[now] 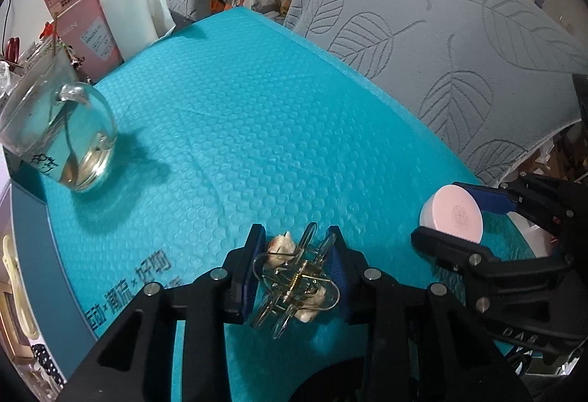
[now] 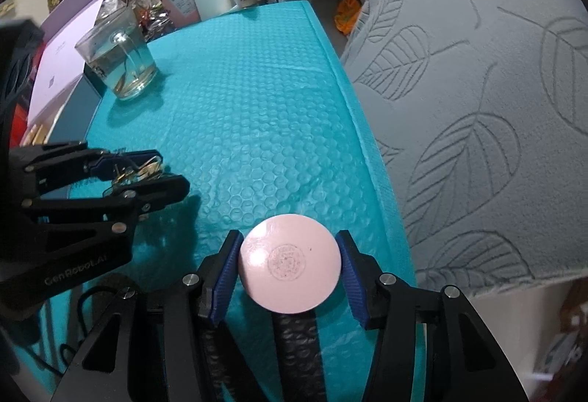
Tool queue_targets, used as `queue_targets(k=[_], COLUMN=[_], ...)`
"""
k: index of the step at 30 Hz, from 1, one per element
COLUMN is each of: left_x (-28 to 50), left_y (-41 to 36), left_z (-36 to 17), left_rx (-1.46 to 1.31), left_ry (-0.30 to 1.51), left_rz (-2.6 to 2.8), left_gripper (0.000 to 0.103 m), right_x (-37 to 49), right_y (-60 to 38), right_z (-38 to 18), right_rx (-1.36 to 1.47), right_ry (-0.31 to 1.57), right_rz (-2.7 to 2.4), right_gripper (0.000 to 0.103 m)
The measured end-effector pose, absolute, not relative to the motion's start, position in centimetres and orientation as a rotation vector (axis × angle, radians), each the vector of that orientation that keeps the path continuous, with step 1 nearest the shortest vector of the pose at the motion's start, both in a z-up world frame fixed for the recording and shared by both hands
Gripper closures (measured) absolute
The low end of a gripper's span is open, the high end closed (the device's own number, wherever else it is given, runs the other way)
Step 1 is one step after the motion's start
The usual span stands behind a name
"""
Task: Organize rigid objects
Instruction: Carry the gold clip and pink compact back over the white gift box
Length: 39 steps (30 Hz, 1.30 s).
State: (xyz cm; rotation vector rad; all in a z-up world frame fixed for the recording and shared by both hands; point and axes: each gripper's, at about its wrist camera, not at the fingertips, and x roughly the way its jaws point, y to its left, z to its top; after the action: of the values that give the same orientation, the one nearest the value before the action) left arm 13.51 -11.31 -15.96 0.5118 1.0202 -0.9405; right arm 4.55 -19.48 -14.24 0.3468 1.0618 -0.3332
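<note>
The left tongs [image 1: 296, 273] are squeezed shut on a gold wire hair clip [image 1: 294, 286] with a little cream-coloured piece on it, low over the blue bubbly mat [image 1: 257, 130] on the table. The right tongs [image 2: 290, 273] hug a round pink jar [image 2: 289, 262] on both sides, close to the mat's right edge.

The clip is thin and springy, so I think it could twist or pop out if the tongs shake. The pink jar is smooth and round. It might slip if the grip is loose, and it could roll off the edge toward the gray leaf-pattern cushion [image 2: 477, 108]. The two tongs are near each other, so they might bump. A glass of water [image 1: 62, 137] with a spoon in it stands well away at the left, but a wide swing could knock it over.

I cannot see under the pink jar, so I cannot tell if it touches the mat. I cannot tell what the cream piece on the clip is. The words printed on the mat are partly covered. The stuff behind the glass is a jumble.
</note>
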Motion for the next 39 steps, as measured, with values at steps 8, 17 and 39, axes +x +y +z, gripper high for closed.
queue_targets(k=[8,17,39], left_x=[12.4,11.2,8.4], left_y=[-9.9,-8.0,-0.3], left_z=[-13.3,-10.3,-4.7], left_rx=[0.485,0.476,0.410], left_ry=[1.025,1.020,0.979], left_rz=[-0.927,-0.910,-0.798], left_gripper=[0.070,0.070,0.070], right_x=[3.1,1.5,0.7], right_y=[-19.0,-17.2,-10.0], right_z=[-13.4,-10.1,-4.6], right_rx=[0.396,0.396,0.268], right_ry=[1.089,1.060,1.036], right_rz=[-0.334,-0.326,-0.149], right_gripper=[0.052,0.052,0.052])
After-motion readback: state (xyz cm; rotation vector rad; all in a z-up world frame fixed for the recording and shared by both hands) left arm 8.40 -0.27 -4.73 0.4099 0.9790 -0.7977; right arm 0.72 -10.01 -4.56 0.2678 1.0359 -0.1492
